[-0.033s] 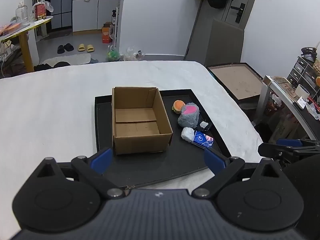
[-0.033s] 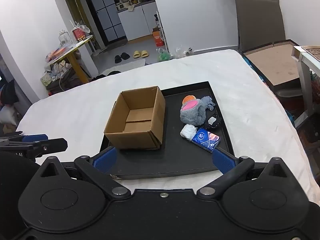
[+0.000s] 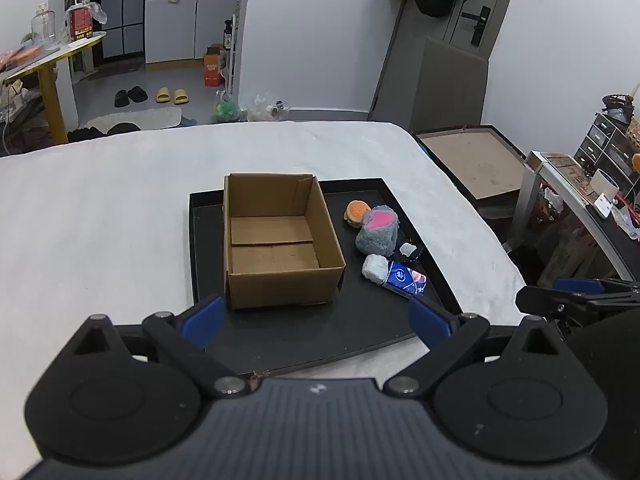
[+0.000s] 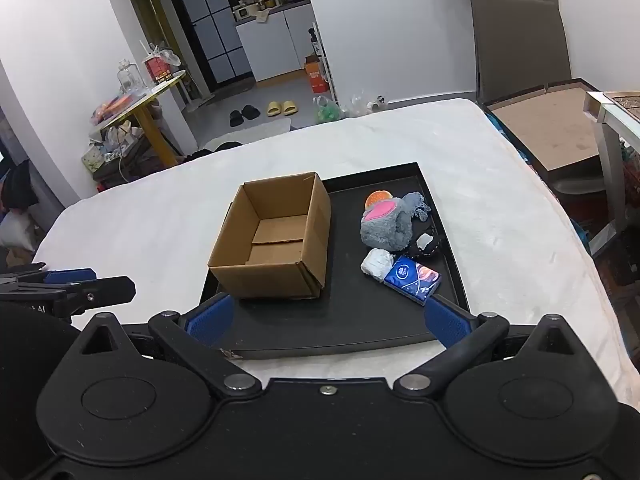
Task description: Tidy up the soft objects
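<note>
White bedspread (image 3: 100, 220), black tray (image 3: 320, 332) on it: cardboard box (image 3: 276, 240) sits empty, the soft toys (image 3: 378, 232) heaped just beside it. Left gripper (image 3: 314, 316) and right gripper (image 4: 328, 316) hover spread wide, holding nothing. Nothing's packed yet, I'd say; next comes a reach to the pile.

The small burger toy (image 4: 378, 197) far ahead of the right jaws is mostly hidden behind the grey fluffy toy (image 4: 386, 226). The print on the blue packet (image 4: 412, 277) is too small to read. A little black and white thing (image 3: 409, 251) past the right-hand jaw is too small to tell. The other gripper (image 3: 576, 298) is cut off by the picture's edge.
</note>
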Tool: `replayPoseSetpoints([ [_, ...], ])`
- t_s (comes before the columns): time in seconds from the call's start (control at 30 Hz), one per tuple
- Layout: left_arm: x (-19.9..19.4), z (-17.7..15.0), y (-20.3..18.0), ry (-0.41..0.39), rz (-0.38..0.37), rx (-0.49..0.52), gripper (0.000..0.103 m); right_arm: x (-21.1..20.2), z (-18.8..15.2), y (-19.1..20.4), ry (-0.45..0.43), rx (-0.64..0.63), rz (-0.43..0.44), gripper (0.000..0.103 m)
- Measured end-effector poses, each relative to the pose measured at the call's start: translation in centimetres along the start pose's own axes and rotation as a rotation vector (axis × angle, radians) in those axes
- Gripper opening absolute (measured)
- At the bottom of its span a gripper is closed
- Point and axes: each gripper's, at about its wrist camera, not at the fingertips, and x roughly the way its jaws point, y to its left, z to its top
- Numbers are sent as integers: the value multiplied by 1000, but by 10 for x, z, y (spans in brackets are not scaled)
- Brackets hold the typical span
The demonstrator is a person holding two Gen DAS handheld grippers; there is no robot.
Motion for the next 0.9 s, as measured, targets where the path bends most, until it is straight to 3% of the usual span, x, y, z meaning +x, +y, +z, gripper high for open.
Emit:
replayPoseSetpoints([
  [0.9,2,0,1,-4,-7,-6,98,-9,2,1,-25,-16,-27,103],
])
